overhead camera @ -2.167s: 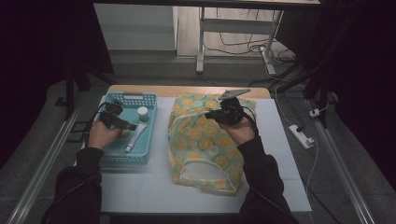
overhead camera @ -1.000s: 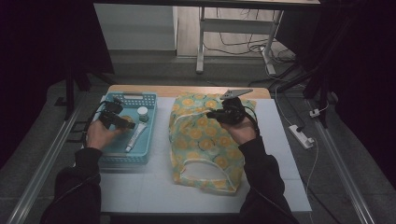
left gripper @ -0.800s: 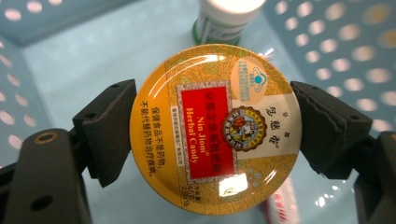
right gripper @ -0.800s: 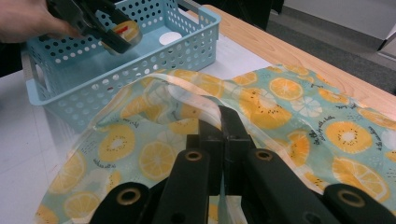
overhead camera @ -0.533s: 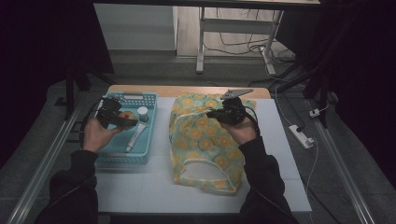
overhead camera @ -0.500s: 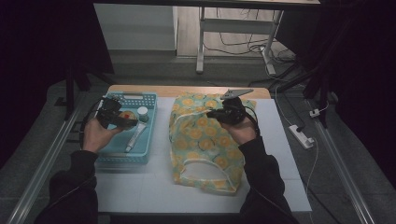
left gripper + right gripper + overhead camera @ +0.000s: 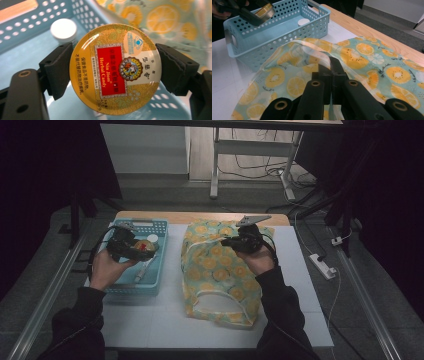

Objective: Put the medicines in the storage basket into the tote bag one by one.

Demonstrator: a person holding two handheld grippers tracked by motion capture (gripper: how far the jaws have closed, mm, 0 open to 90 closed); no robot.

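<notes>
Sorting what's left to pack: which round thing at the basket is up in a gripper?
The yellow candy tin, clamped by the left gripper; the white-capped jar stands in the basket.

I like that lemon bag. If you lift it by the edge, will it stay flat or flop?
Probably flop: the lemon bag looks thin and already wrinkles where the right gripper pinches its edge. It likely weighs little.

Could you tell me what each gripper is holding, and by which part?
The left gripper clamps a round candy tin by its opposite edges. The right gripper pinches the fruit-print bag by its clear handle strap.
</notes>
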